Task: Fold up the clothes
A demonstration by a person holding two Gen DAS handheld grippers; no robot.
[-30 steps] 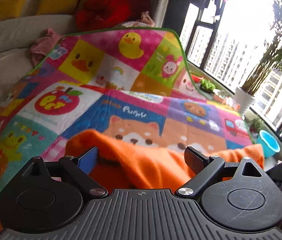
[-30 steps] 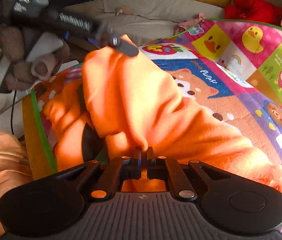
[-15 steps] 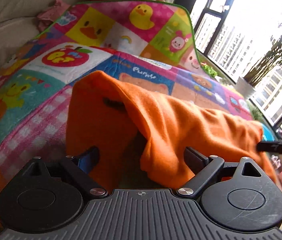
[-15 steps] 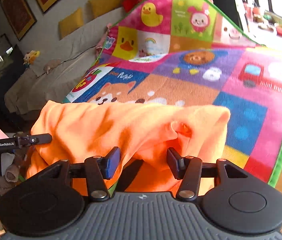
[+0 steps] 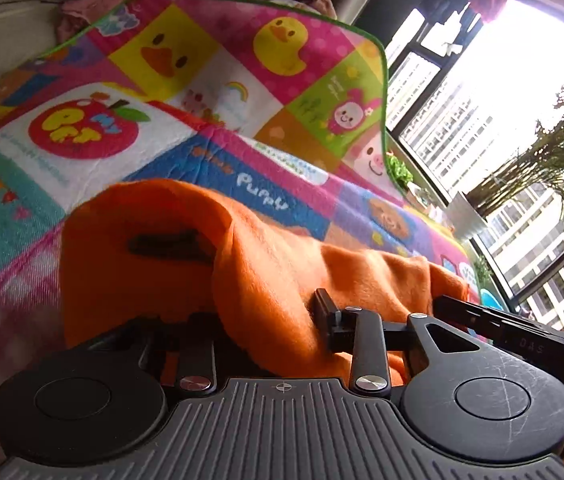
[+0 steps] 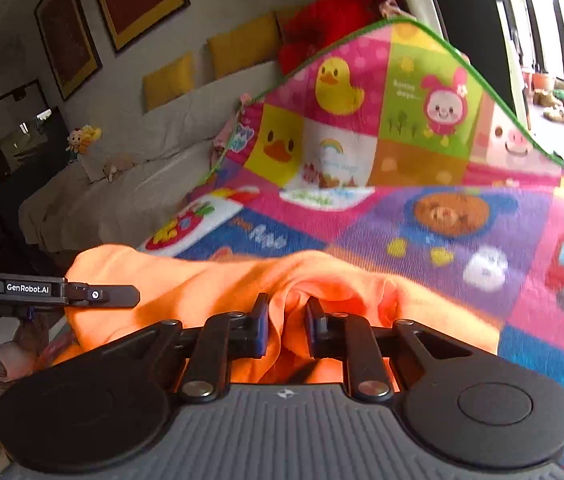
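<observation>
Right wrist view shows the right gripper [image 6: 286, 326] with its two fingers [image 6: 260, 330] pressed on a bunched ridge of the orange garment [image 6: 210, 284], so it is gripping the cloth. The garment lies on the near part of the cartoon play mat [image 6: 461, 216], with the far half of the mat bare. At the left of this view the tip of the left gripper reaches over the same garment.

In the left wrist view the left gripper [image 5: 270, 320] has cloth draped between its fingers; the right finger [image 5: 323, 312] touches the fold, but the other one is hidden under the fabric, so I cannot tell if it has closed fully.

I judge the step in hand is taking two points on the near edge of the garment to carry it over for a fold. The next move calls for lifting both sides together and level, toward the far side of the mat.

Only the left wrist view shows a dark patch on the garment's underside; only the right wrist view shows the pinch clearly
</observation>
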